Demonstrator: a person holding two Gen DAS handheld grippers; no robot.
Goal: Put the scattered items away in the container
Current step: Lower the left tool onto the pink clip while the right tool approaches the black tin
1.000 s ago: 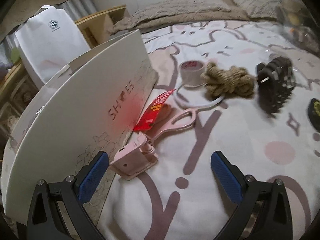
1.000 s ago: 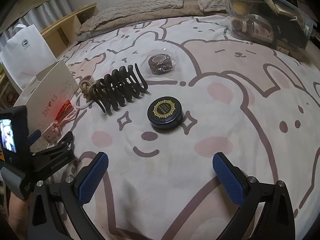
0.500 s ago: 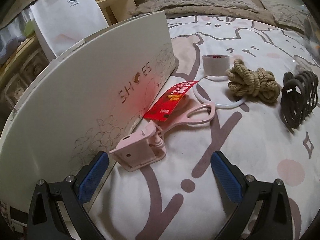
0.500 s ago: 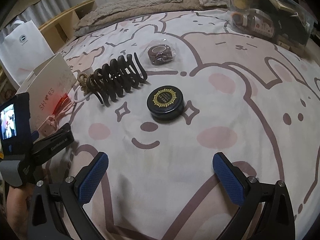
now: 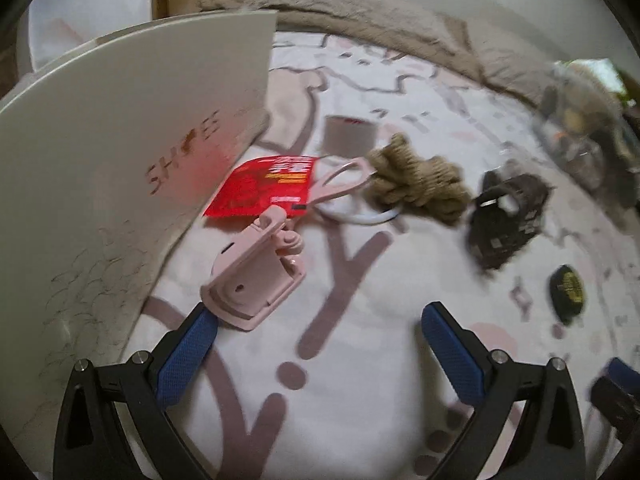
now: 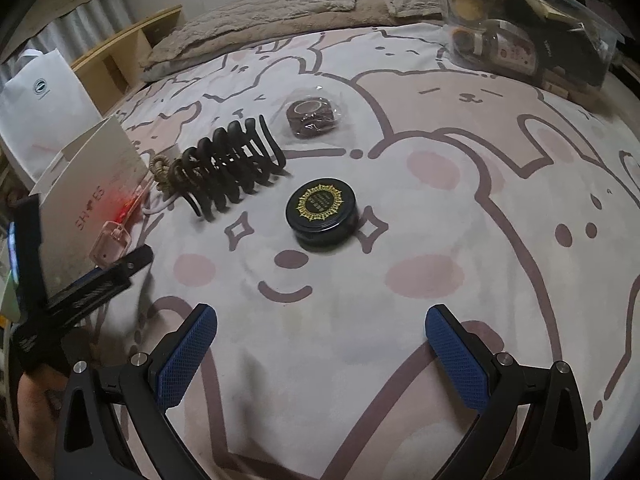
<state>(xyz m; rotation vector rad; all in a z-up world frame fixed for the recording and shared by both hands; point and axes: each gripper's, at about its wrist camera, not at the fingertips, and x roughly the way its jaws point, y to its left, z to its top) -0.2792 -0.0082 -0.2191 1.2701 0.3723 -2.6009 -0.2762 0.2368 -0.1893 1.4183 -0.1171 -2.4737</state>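
The pink clip holder (image 5: 256, 280) lies on the bed (image 6: 400, 360) near its left edge, against the shoe box (image 5: 132, 152), its base touching one pad of the left tool (image 5: 316, 328), which is spread wide, likely lining up a grasp. The right tool (image 6: 320, 332) hangs released over bare bedcover. The hair claw (image 6: 228, 168) and black tin (image 6: 320, 208) wait mid-bed. Motion blur smears the left view; the box's inside is hidden.

Left claw (image 5: 320, 328) spread wide, right claw (image 6: 320, 330) spread wide, both empty

Glossy plastic clip (image 5: 256, 280), coarse rope (image 5: 420, 184)
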